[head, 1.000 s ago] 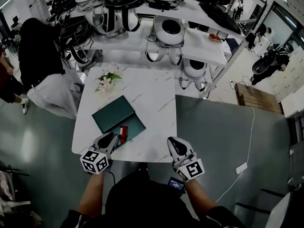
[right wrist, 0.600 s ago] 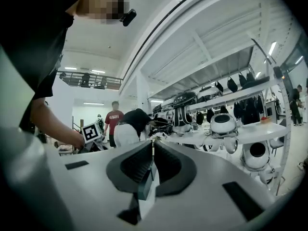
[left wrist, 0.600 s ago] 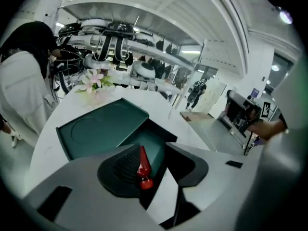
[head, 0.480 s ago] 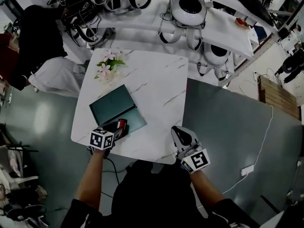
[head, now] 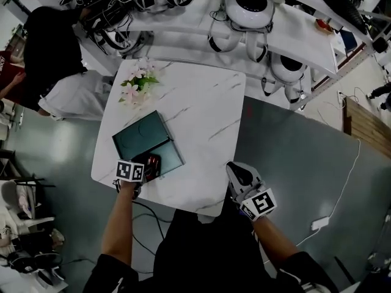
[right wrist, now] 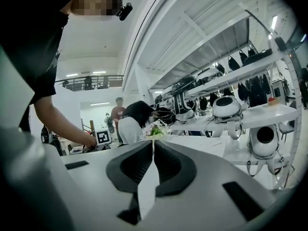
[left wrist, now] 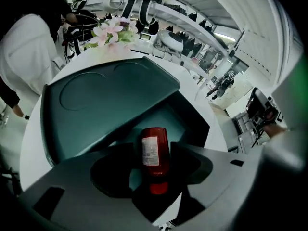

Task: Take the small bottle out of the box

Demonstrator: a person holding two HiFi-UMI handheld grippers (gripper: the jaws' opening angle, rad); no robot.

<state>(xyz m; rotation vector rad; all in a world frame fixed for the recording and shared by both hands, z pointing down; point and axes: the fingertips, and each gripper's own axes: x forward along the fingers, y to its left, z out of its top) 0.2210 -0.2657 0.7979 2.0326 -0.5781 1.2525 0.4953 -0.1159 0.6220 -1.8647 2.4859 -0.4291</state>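
A small red bottle with a white label lies in the open dark green box, near its front edge; the box lid is folded back. My left gripper reaches into the box and its jaws are opening, one on each side of the bottle, pads not pressing it. In the head view the bottle shows just past the left gripper at the box. My right gripper hangs shut and empty off the table's near right corner, away from the box.
The white marble table carries a bunch of pink flowers at its far left corner. Shelves with white robot heads stand behind it. A person in white trousers stands at the table's left.
My left gripper moved forward over the box's front edge and opened around the red bottle. The right gripper drifted slightly right.
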